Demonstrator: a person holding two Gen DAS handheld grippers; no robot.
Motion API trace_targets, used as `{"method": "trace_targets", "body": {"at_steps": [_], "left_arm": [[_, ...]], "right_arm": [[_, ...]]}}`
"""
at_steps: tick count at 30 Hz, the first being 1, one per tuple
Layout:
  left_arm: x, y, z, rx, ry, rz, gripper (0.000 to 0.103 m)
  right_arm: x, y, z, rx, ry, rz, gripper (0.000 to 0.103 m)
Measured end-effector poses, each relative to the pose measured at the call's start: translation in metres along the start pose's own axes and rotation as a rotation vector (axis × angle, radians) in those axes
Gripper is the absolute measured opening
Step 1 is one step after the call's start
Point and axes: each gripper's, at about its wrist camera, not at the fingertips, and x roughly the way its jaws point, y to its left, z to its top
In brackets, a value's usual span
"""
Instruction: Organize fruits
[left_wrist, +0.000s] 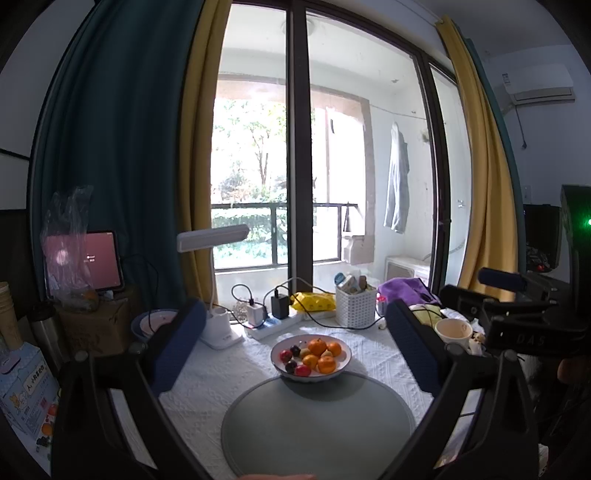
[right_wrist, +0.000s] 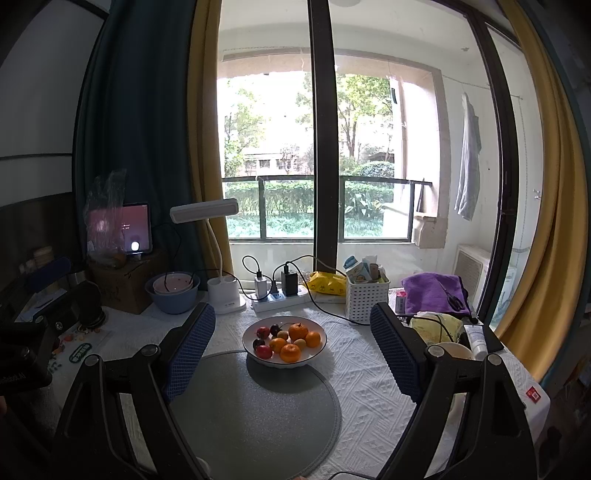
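Observation:
A white bowl (left_wrist: 343, 363) stands at the far edge of a round grey mat (left_wrist: 317, 421) on the white tablecloth. It holds several small oranges (left_wrist: 317, 347), red and dark plums (left_wrist: 285, 355) and yellowish fruits. In the right wrist view the same bowl (right_wrist: 319, 345) sits on the mat (right_wrist: 255, 410). My left gripper (left_wrist: 295, 325) is open and empty, raised above the table short of the bowl. My right gripper (right_wrist: 293, 326) is open and empty, also held back from the bowl. The right gripper's body shows at the right of the left wrist view (left_wrist: 517, 314).
Behind the bowl lie a power strip with chargers (left_wrist: 269, 317), a white desk lamp (left_wrist: 218, 288), a white basket (left_wrist: 356, 304), a yellow packet (left_wrist: 314, 301) and a purple cloth (left_wrist: 404, 290). A cup (left_wrist: 453, 330) stands right. Blue bowls (right_wrist: 173, 291) and a cardboard box (right_wrist: 125, 282) stand left.

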Motion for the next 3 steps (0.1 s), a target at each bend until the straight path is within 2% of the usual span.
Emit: {"method": "trace_targets", "body": {"at_steps": [3], "left_arm": [[0.0002, 0.0011, -0.0002, -0.005, 0.002, -0.008, 0.099]], "right_arm": [[0.0001, 0.0003, 0.0001, 0.000, 0.002, 0.002, 0.088]]}}
